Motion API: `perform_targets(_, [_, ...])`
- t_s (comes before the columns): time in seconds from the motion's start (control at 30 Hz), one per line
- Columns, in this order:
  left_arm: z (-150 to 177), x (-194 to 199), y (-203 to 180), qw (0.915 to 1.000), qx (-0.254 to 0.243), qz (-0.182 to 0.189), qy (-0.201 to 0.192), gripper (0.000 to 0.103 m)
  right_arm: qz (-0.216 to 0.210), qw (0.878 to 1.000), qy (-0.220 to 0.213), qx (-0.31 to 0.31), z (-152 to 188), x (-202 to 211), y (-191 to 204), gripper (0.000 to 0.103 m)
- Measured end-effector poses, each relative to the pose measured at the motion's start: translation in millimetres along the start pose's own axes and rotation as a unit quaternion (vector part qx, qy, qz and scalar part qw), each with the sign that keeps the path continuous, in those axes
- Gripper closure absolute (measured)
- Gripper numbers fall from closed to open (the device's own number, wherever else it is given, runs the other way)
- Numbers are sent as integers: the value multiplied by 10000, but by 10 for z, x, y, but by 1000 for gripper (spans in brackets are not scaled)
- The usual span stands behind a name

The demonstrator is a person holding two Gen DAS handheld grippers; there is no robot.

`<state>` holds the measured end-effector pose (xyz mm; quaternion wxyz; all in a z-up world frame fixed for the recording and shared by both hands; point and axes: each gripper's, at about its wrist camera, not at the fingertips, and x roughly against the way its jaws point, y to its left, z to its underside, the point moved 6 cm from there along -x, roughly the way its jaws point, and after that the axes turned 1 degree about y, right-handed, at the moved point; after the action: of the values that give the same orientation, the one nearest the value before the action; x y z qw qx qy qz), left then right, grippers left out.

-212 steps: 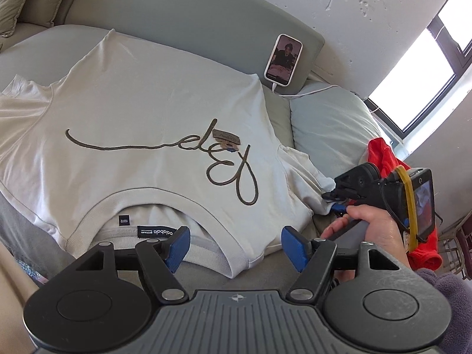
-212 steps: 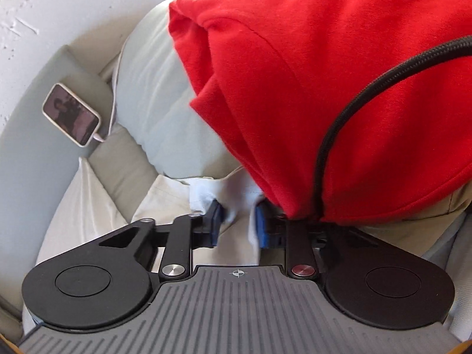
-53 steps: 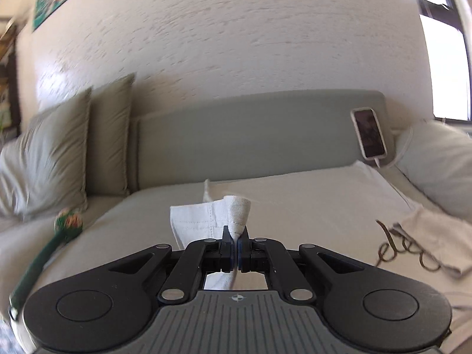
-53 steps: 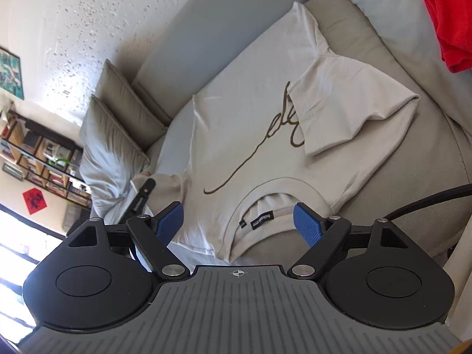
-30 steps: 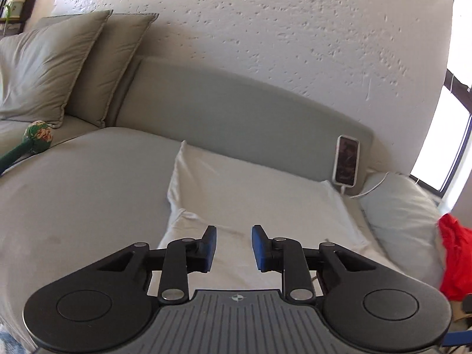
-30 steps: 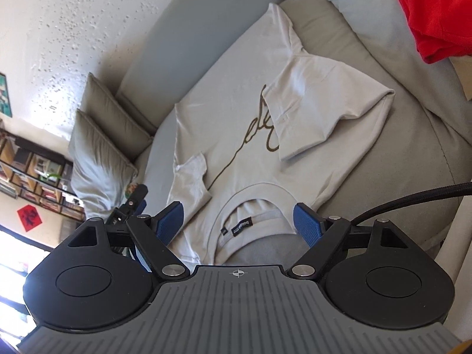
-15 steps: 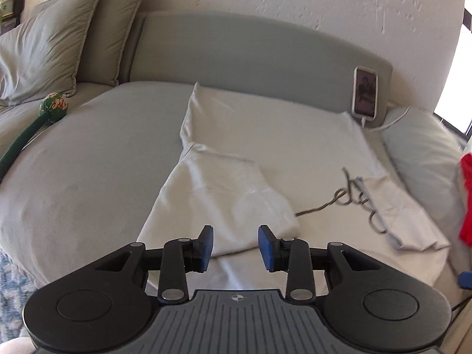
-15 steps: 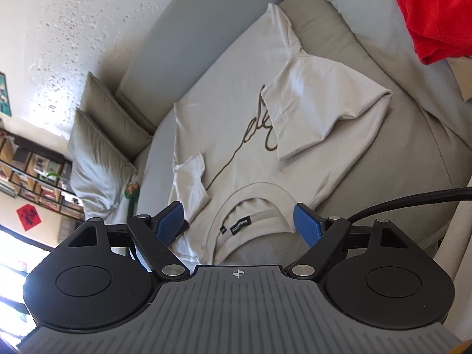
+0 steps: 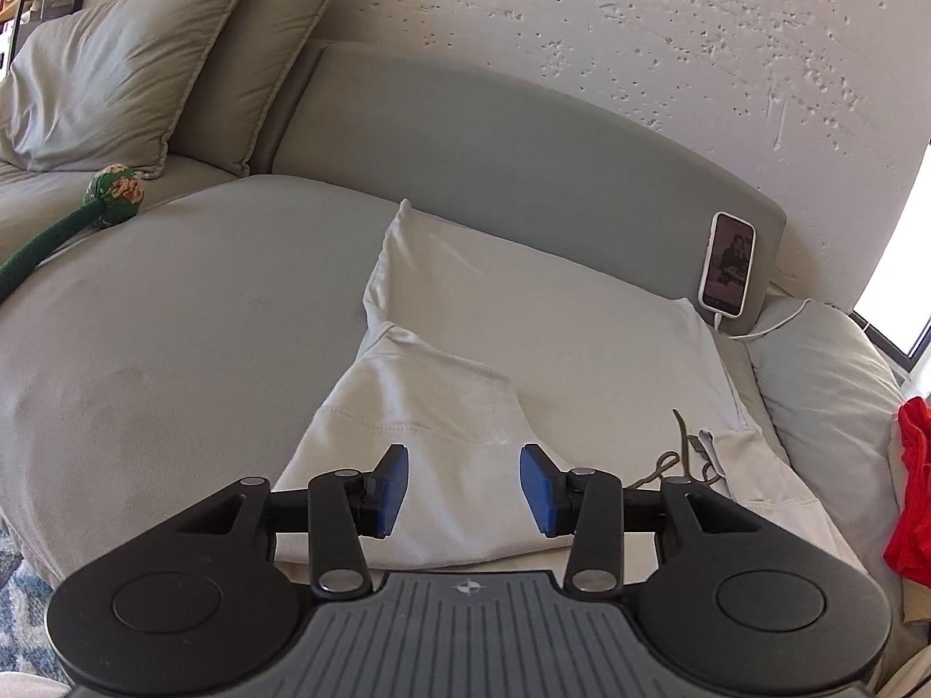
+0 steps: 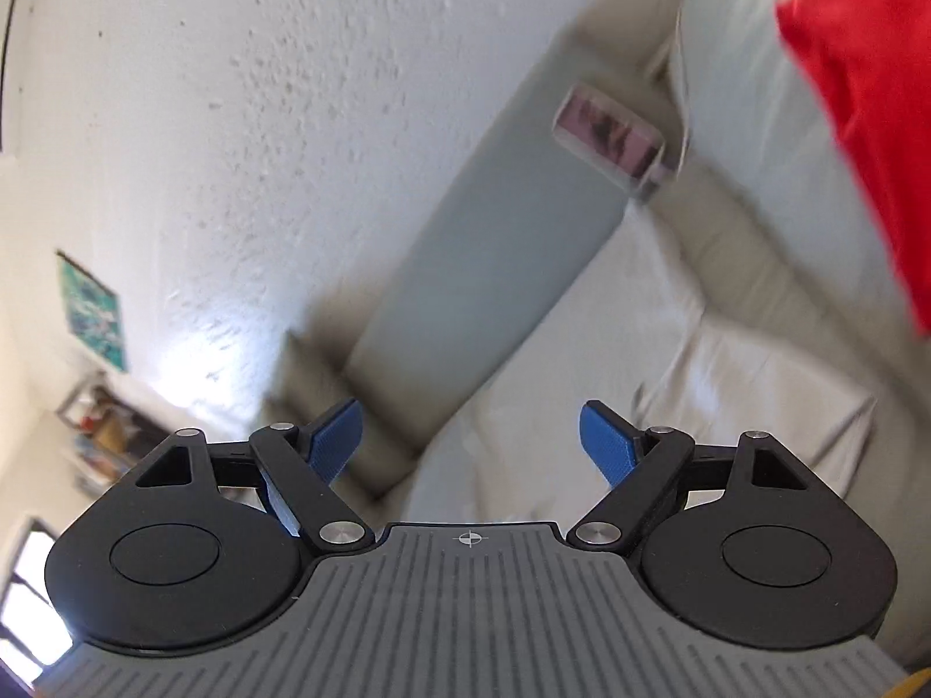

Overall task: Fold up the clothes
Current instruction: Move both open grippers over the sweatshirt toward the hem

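Observation:
A cream T-shirt (image 9: 558, 343) with a dark script print lies flat on the grey sofa seat (image 9: 174, 314), both sleeves folded in over its body. The left sleeve (image 9: 430, 401) lies just beyond my left gripper (image 9: 462, 485), which is open and empty above the shirt's near edge. My right gripper (image 10: 468, 442) is open and empty, held above the shirt (image 10: 582, 360); that view is blurred and tilted toward the wall and backrest.
A phone (image 9: 727, 264) on a cable leans against the sofa backrest. A red garment (image 9: 910, 483) lies on the cushion at right, also in the right wrist view (image 10: 867, 81). Pillows (image 9: 116, 58) and a green massage stick (image 9: 75, 215) lie at left.
My left gripper let go of the left sleeve after folding it onto the shirt and has opened wider. My right gripper swung up and forward, now blurred, staying open.

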<state>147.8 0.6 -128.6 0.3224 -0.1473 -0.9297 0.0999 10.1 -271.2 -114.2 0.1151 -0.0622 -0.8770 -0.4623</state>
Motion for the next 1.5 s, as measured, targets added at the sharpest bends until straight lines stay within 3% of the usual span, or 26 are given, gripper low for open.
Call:
perform_targets(0.03, [-1,9,-1,10000,49,56,-19,62,485,9956,-519,607,-67,12,30,19])
perform_targets(0.07, [-9,15,-6,9999,66,115,-59,61,1014,9796,-1013,1409,-108,-6,82,20])
perform_targets(0.1, [-18,21,-12,9998,81,175,-100,60,1155,9704,-922,1912,-78,-100,105,21])
perform_targets(0.17, [-29,17,-35,9996,36,237,-144,59,1355,9471,-625,2843,-7,-302,143,35])
perform_targets(0.2, [-23,-9,-50,9998,-60,165,-122,58,1501,9429,-160,2968,60,-446,86,39])
perform_targets(0.27, [6,-94,-68,9998,-172,17,24,58,1899,9318,669,3021,186,-700,-94,68])
perform_targets(0.3, [20,-140,-71,9998,-180,-15,112,59,2158,9248,987,2973,241,-803,-213,74])
perform_targets(0.43, [126,-306,-107,9972,-412,-181,595,58,2696,9183,1618,2406,308,-939,-671,76])
perform_targets(0.5, [209,-361,-128,9932,-755,-410,787,58,2795,9062,1955,2498,397,-941,-869,77])
perform_targets(0.6, [240,-292,-173,9915,-957,-418,777,59,2814,8909,2060,2910,454,-802,-872,77])
perform_targets(0.67, [212,-189,-146,9956,-655,-85,663,59,2848,8986,2053,2631,413,-651,-875,73])
perform_targets(0.73, [148,-57,-150,9981,-437,219,371,59,2664,9179,1815,2316,312,-570,-825,70])
perform_targets(0.83, [9,78,-202,9986,-487,212,27,58,2418,9366,1468,2066,165,-541,-716,68])
perform_targets(0.93, [-163,74,-236,9988,-405,256,129,51,2157,9457,1352,2020,102,-655,-555,67])
perform_targets(0.97, [-216,11,-243,9985,-474,106,232,49,2083,9469,1359,2040,92,-714,-510,67])
perform_targets(1.13, [-425,-440,-229,9915,-747,-756,747,47,2071,9390,1547,2268,84,-1146,-431,70])
perform_targets(1.3, [-462,-907,-192,9904,-651,-736,975,49,2116,9339,1946,2127,198,-1717,-597,69])
perform_targets(1.4, [-316,-1125,-129,9829,-826,-848,1411,48,2339,9176,2097,2434,302,-1974,-745,69])
perform_targets(1.43, [-263,-1163,-95,9815,-824,-859,1500,45,2474,9067,2232,2585,349,-2033,-826,73])
perform_targets(1.5, [-260,-1121,-112,9809,-913,-822,1507,45,2352,9119,2188,2557,368,-2006,-932,74])
